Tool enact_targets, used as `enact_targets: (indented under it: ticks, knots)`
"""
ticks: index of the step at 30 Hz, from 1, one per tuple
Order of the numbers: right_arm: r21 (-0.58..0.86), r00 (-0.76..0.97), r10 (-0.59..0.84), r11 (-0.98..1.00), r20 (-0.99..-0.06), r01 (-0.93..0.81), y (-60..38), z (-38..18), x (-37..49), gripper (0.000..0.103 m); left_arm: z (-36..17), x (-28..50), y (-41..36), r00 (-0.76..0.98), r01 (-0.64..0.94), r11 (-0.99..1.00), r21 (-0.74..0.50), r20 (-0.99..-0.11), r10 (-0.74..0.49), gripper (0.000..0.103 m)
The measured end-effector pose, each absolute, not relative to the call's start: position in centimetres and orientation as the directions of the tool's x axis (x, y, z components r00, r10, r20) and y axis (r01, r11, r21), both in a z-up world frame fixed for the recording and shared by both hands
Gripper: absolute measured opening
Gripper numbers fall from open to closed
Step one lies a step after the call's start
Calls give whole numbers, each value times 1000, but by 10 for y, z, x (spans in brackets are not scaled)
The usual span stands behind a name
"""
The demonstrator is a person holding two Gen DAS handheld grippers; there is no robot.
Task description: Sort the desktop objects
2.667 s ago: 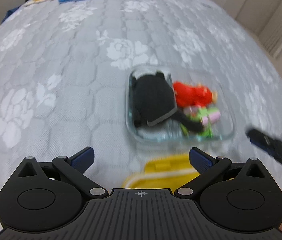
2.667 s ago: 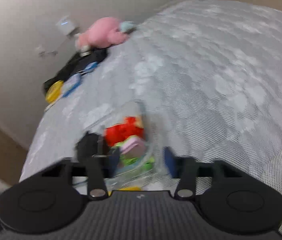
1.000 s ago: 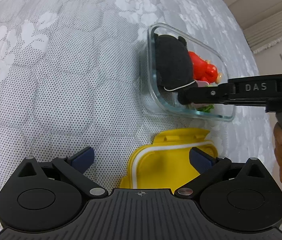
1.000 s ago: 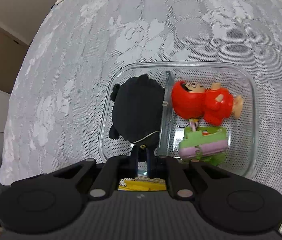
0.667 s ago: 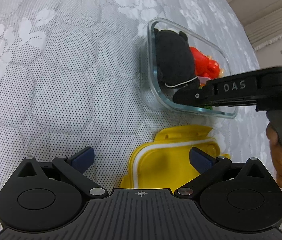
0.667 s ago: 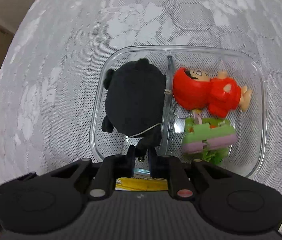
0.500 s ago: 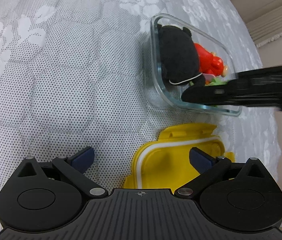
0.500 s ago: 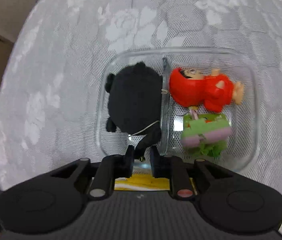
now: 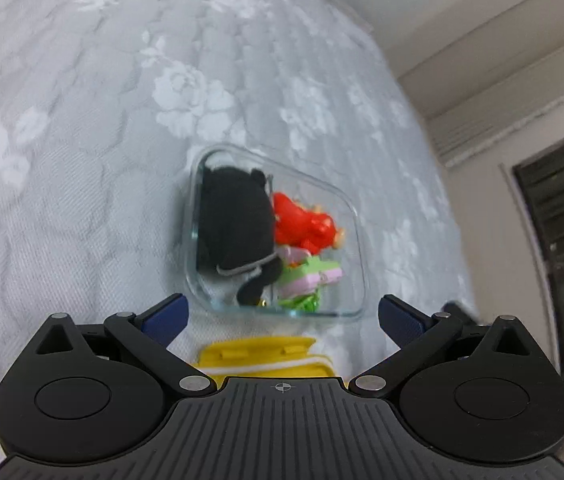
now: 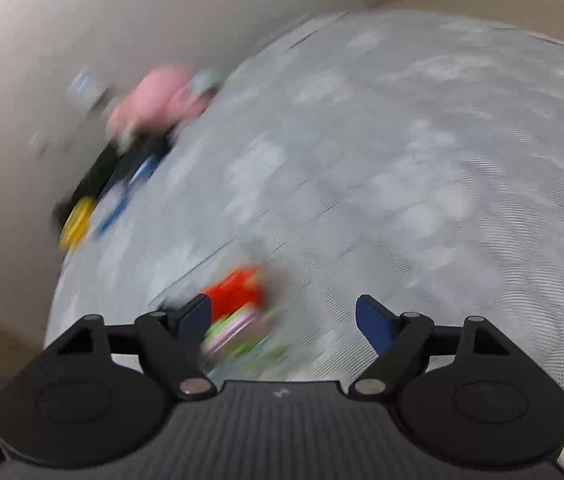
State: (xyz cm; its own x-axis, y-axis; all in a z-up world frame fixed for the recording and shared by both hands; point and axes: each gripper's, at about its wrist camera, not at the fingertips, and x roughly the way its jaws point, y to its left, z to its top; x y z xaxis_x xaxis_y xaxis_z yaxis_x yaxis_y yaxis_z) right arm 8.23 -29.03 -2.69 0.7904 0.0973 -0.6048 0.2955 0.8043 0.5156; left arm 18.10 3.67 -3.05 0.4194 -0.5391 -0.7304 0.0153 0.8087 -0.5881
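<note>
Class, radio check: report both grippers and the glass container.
Left gripper open, empty. Right gripper opening, nothing between jaws. Glass container holds black plush, red figure. Yellow lid beside it.

A grey quilted cover [image 9: 82, 184] with a white floral pattern spans the surface. A beige wall [image 9: 421, 4] rises behind its far edge. A dark louvred panel [image 9: 561, 216] stands at the right. In the right wrist view, heavily blurred, a white wall plate [image 10: 84, 86] is mounted on the wall [image 10: 82, 20] at upper left.
</note>
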Motion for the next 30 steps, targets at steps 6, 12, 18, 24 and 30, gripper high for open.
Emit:
enact_targets:
  ticks: [6,12,18,24,30]
  knots:
    - [582,755,171,748,-633,319,-308,-62,104,79,-4,223,19,357,31,854,-520,-792,-495,103]
    - [624,751,235,727,-617,286,-318,-66,110,84,-28,259,-11,280,-25,832,-555,-802,-527,103]
    - [667,723,287,677,-628,310,-326,-72,112,86,-48,282,-29,249,-47,864,-502,-843,-476,103]
    - [642,692,299,703,-658,306,-318,-75,117,86,-53,288,-42,228,3,904,-427,-880,-416,103]
    - [635,674,293,696,-678,336,-319,-81,119,86,-23,266,-51,260,102,933,-344,-896,-359,103]
